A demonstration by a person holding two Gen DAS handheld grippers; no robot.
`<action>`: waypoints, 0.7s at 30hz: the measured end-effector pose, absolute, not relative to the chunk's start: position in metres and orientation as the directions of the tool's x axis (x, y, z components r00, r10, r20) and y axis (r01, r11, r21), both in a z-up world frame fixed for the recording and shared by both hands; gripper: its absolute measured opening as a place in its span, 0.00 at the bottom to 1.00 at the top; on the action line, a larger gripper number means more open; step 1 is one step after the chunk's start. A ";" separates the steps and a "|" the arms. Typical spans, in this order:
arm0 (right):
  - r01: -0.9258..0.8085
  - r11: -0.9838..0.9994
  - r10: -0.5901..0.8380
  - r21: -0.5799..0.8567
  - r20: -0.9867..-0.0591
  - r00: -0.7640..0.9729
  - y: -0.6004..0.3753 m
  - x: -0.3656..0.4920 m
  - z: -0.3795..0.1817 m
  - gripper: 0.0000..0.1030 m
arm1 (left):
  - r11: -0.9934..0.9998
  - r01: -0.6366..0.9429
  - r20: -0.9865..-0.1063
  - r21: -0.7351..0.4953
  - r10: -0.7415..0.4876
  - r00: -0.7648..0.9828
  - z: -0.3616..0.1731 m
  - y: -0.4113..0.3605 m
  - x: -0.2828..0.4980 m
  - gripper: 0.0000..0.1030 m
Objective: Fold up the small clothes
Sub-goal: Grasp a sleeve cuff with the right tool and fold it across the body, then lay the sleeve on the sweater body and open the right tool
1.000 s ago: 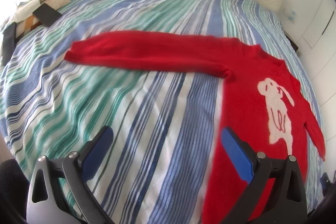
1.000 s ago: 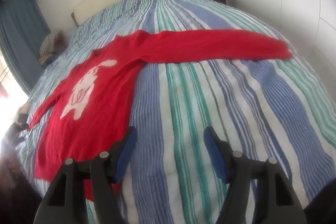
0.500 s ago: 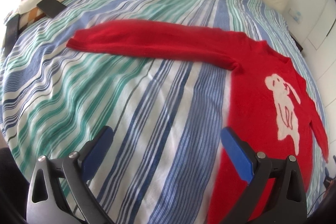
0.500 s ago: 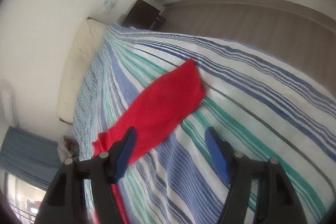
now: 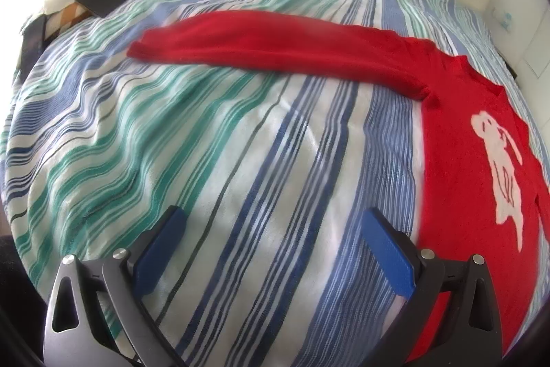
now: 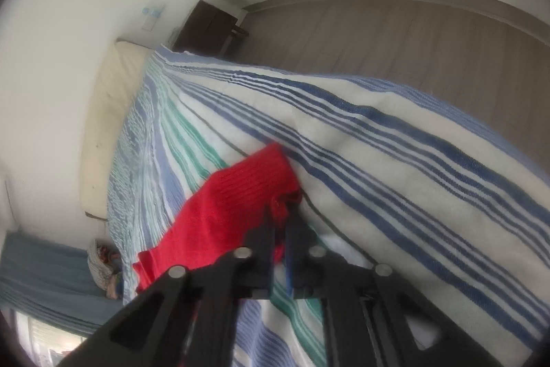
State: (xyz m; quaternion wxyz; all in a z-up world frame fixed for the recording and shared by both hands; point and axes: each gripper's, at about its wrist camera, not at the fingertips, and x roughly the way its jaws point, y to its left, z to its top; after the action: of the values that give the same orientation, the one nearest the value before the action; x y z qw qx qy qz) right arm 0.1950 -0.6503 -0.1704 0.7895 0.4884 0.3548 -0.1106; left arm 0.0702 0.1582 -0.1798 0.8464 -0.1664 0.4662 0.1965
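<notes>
Bedspread (image 6: 395, 140) partly hidden; right gripper (image 6: 282, 212) pinches sleeve (image 6: 240, 191).

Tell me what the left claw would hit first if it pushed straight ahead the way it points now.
Probably the blue, green and white striped bedspread. The open left claw has only bare cover between its fingers. The red knitted sweater lies to its right, its long sleeve farther ahead, though fisheye depth is uncertain.

Bare striped bedspread (image 5: 213, 160) lies open beside the red sweater (image 5: 457, 140).
</notes>
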 end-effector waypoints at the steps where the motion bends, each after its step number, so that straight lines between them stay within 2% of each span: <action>1: 0.504 0.523 0.153 0.687 -0.657 0.738 -0.647 0.195 -0.158 0.04 | 0.868 -0.486 -0.854 -0.099 0.177 0.490 -0.180 0.158 0.069 0.99; 5: 0.316 0.704 0.167 0.636 -0.580 0.797 -0.604 0.211 -0.079 0.04 | 0.862 -0.491 -0.851 -0.127 0.159 0.500 -0.178 0.162 0.068 0.99; 9: 0.034 0.811 0.316 0.584 -0.486 0.815 -0.518 0.242 0.007 0.04 | 0.849 -0.501 -0.845 -0.168 0.138 0.517 -0.175 0.167 0.066 0.99; 12: -0.145 0.825 0.442 0.546 -0.464 0.768 -0.436 0.269 0.045 0.04 | 0.840 -0.507 -0.838 -0.191 0.129 0.530 -0.173 0.173 0.062 0.99; 16: -0.305 0.810 0.553 0.501 -0.478 0.682 -0.330 0.297 0.058 0.04 | 0.823 -0.526 -0.832 -0.216 0.126 0.540 -0.171 0.182 0.058 0.99; 21: -0.431 0.777 0.629 0.459 -0.531 0.567 -0.215 0.321 0.032 0.04 | 0.815 -0.545 -0.827 -0.199 0.158 0.539 -0.169 0.186 0.058 0.99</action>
State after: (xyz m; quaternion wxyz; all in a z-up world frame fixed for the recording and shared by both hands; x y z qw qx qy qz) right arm 0.3205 -0.2150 0.0315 0.8741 0.1401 0.3526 0.3033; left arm 0.0583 0.1864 -0.1693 0.8484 -0.2231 0.4331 0.2072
